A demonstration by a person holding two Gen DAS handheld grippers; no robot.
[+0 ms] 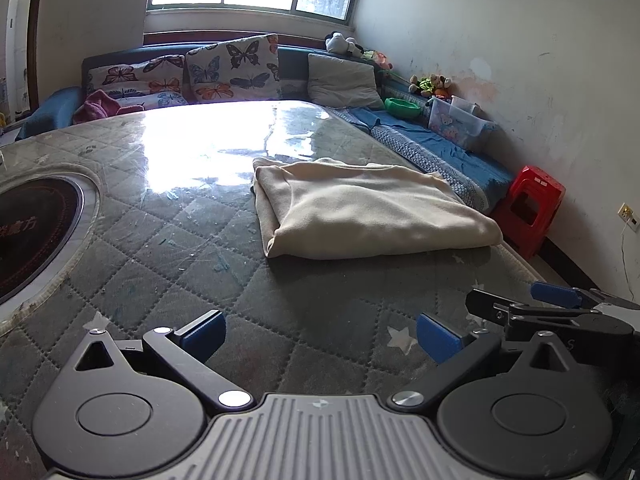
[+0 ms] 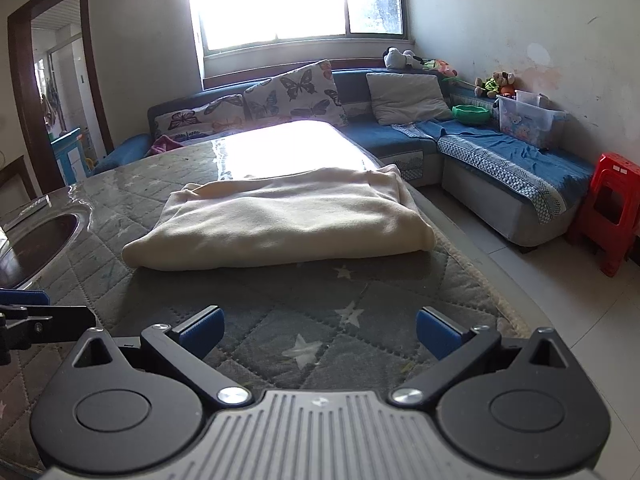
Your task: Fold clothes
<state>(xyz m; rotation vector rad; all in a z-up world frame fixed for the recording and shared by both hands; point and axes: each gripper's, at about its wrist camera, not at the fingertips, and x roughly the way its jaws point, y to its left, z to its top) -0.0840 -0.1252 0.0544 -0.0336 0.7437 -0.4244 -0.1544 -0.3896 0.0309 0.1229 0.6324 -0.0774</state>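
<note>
A cream garment (image 1: 368, 210) lies folded into a thick rectangle on the quilted grey table cover (image 1: 200, 280), near the table's right edge. The right wrist view shows the same cream garment (image 2: 276, 224) straight ahead. My left gripper (image 1: 320, 338) hovers open over the cover, short of the garment, with nothing between its blue pads. My right gripper (image 2: 318, 336) is open too, empty, just before the garment's near edge. The right gripper's fingers (image 1: 556, 296) show at the right of the left wrist view.
A round inset cooktop (image 1: 36, 232) sits in the table at the left. A blue corner sofa (image 2: 500, 160) with butterfly cushions (image 1: 232, 68), a green bowl (image 2: 470, 114) and a plastic bin (image 2: 528, 118) runs behind and right. A red stool (image 2: 612, 216) stands on the tiled floor.
</note>
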